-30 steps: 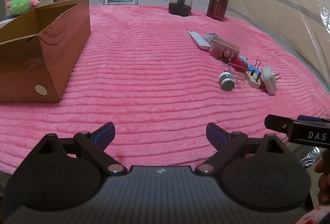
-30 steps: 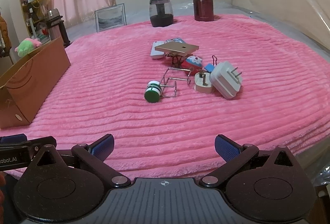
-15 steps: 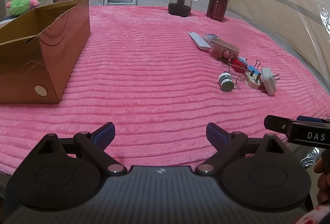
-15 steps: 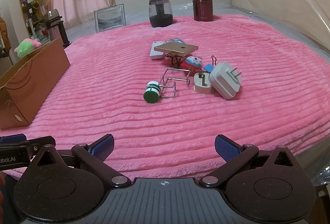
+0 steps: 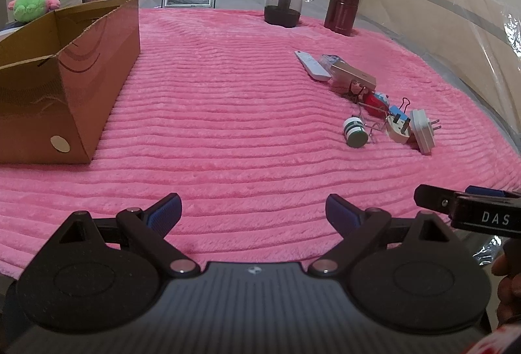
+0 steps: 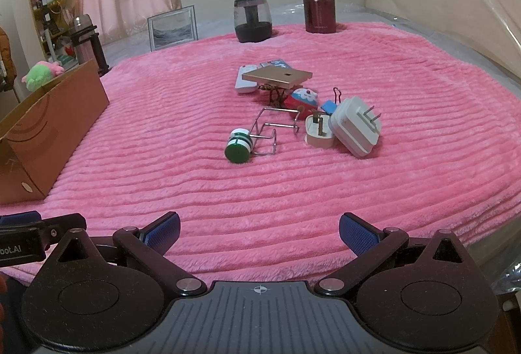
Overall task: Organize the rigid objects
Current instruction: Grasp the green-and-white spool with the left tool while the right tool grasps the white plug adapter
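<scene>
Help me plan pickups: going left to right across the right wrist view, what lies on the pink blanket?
Cardboard box → green-capped bottle → wire stand → round beige plug → white adapter.

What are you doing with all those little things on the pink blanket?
A person is holding a gripper in each hand to tidy up. Both the left gripper and the right gripper are open and empty, low at the near edge of the pink blanket. The small things, like the green-capped bottle and white plug, lie untouched in a pile. The cardboard box waits on the left.
</scene>
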`<state>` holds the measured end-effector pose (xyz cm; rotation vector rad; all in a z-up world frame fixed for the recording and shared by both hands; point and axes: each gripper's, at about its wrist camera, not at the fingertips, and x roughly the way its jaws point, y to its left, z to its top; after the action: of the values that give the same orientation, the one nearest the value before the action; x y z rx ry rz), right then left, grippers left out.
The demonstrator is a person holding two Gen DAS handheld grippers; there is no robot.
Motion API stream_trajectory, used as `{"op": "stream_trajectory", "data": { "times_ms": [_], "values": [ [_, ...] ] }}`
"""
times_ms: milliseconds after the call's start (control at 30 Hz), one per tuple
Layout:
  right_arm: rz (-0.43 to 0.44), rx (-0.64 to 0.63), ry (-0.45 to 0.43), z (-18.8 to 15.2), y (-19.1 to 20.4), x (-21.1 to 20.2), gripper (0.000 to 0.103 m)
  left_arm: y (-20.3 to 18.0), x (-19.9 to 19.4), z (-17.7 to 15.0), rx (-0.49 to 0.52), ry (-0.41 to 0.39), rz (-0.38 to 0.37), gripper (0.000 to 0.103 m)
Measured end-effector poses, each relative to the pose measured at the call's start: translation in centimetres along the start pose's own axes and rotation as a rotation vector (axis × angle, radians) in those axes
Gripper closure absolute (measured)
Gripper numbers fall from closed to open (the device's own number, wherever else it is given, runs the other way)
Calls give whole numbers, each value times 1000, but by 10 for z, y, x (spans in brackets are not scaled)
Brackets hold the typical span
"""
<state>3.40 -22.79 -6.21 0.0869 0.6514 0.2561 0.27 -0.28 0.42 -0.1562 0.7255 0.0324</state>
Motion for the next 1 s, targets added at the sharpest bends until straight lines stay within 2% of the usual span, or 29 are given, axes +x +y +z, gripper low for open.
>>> {"op": "stream_trajectory", "data": {
  "times_ms": [200, 333, 533, 700, 867, 1000],
  "values": [
    [-10, 2, -17, 3, -8, 3, 2, -2, 11, 10, -18, 7, -70, 10],
    [-25, -12, -27, 7, -19, 6, 2, -13, 22, 18, 34, -22, -105, 10],
    [-52, -38, -45, 19, -47, 14, 2, -40, 53, 33, 249, -25, -211, 10],
    [-58, -72, -44, 27, -65, 28, 2, -59, 85, 43, 465, -50, -250, 10],
    [-49, -120, -37, 38, -81, 51, 2, -70, 123, 61, 549, -24, -349, 15],
    [-42, -190, -31, 48, -91, 69, 3, -82, 152, 69, 643, 1, -392, 22]
  ]
}}
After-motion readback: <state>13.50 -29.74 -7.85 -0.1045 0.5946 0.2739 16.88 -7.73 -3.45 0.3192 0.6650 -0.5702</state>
